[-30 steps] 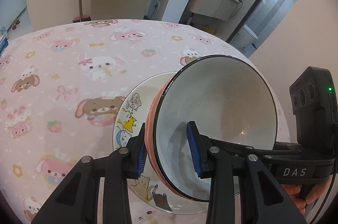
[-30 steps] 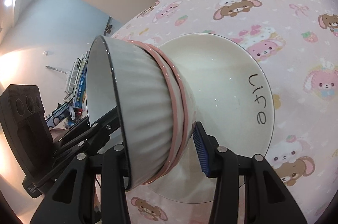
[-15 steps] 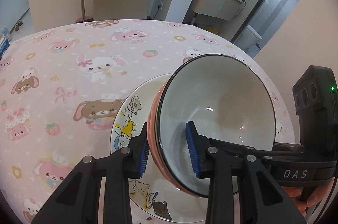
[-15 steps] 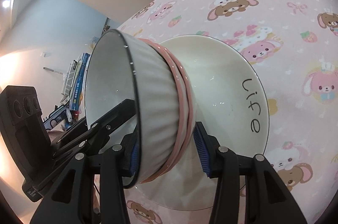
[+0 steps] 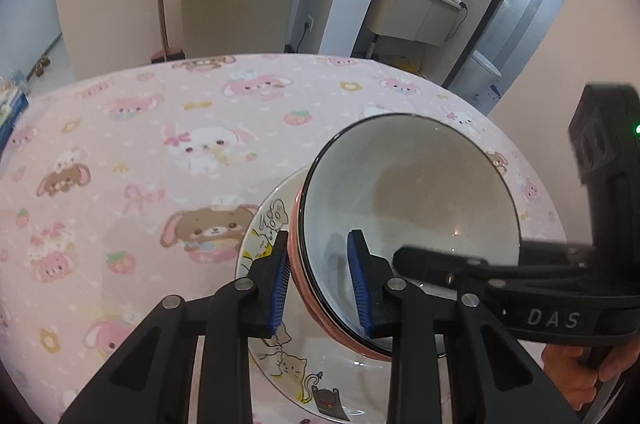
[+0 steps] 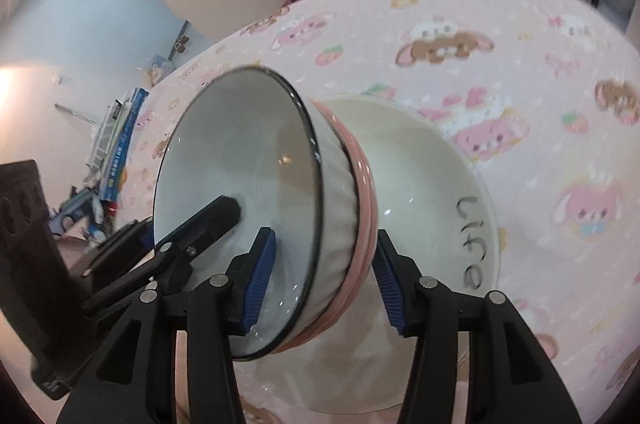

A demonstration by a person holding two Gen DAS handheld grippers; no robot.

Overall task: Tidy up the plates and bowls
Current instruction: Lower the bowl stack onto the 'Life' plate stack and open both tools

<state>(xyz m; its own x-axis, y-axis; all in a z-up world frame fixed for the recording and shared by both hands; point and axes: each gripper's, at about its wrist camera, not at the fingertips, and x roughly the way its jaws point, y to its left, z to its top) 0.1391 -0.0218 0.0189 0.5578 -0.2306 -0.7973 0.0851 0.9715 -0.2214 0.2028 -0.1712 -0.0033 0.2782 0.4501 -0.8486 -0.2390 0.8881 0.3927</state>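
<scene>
A white ribbed bowl [image 5: 420, 191] [image 6: 240, 151] with a black rim sits nested in pink bowls [image 5: 297, 220] [image 6: 362, 179]. This stack is tipped on its side in a deep cartoon plate [image 5: 280, 356] lettered "life" [image 6: 440, 183]. My left gripper [image 5: 320, 280] is closing on the stack's wall, one pad outside on the pink rim and one inside the white bowl. My right gripper [image 6: 324, 280] straddles the same wall from the other side, its pads loose. A black finger [image 5: 432, 260] of it reaches into the bowl.
The round table [image 5: 160, 111] wears a pink cartoon-animal cloth. Books [image 6: 120, 143] are piled beyond its edge in the right wrist view. A person's hand [image 5: 580, 368] holds the right gripper's handle. Cabinets and a bathroom doorway lie past the table.
The stack has tipped further, its mouth turning towards the right wrist camera. My right gripper shifted, so its left pad now shows inside the white bowl. The left jaws narrowed on the wall.
</scene>
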